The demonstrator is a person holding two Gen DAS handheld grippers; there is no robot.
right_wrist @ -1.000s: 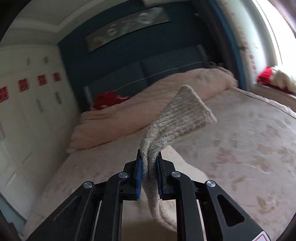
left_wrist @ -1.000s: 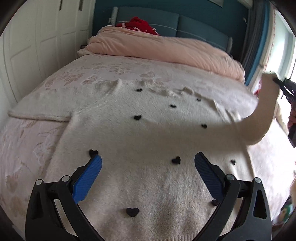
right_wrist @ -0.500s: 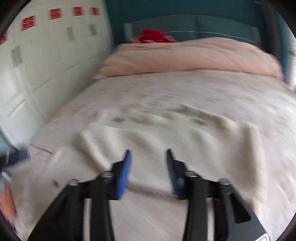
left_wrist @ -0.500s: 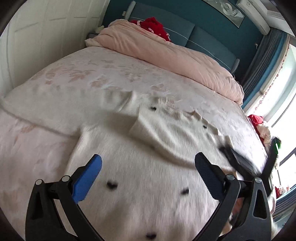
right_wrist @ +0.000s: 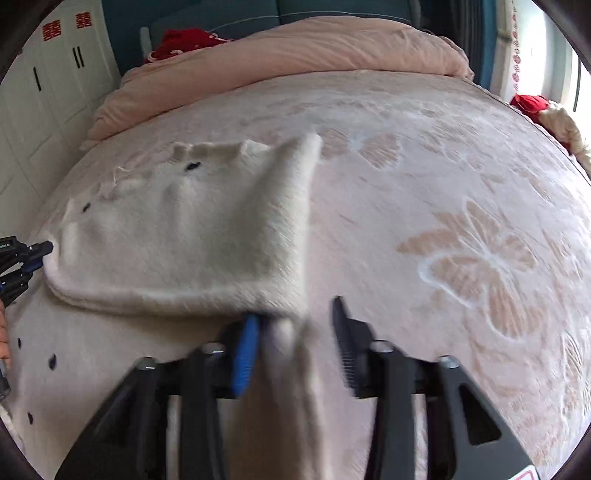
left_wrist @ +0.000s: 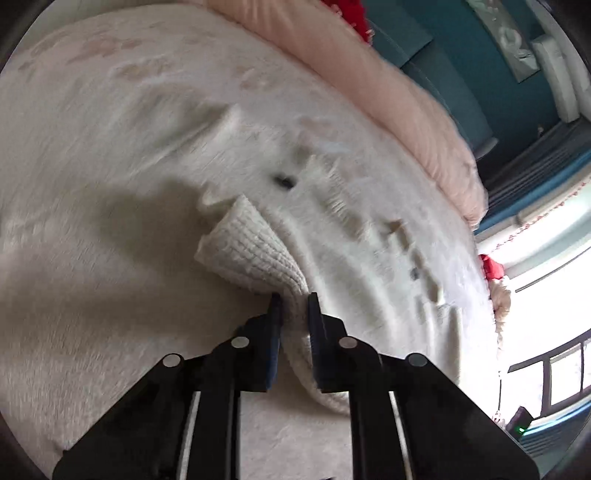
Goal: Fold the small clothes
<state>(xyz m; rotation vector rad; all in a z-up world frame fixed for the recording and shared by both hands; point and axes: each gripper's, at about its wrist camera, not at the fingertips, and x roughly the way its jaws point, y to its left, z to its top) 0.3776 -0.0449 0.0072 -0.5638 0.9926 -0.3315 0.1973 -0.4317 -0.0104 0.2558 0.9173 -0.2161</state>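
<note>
Left wrist: left gripper (left_wrist: 293, 295) closing on sweater (left_wrist: 255, 251).

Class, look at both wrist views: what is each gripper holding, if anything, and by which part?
Left gripper: closing on the sweater at its ribbed cuff. Right gripper: closing, sweater fabric between its jaws; grip unclear.

Bed (right_wrist: 461, 229): pale pink floral-patterned cover, fills the centre. Rolled peach duvet (right_wrist: 295, 48): across its far end, twelve o'clock. Red cloth (right_wrist: 184, 40): behind duvet, eleven o'clock. Teal padded headboard (right_wrist: 229, 9) and teal wall (left_wrist: 461, 55): beyond. White wardrobe doors (right_wrist: 55, 85): ten o'clock, red emblems. Bright window (left_wrist: 554, 314): three o'clock, daylight.
</note>
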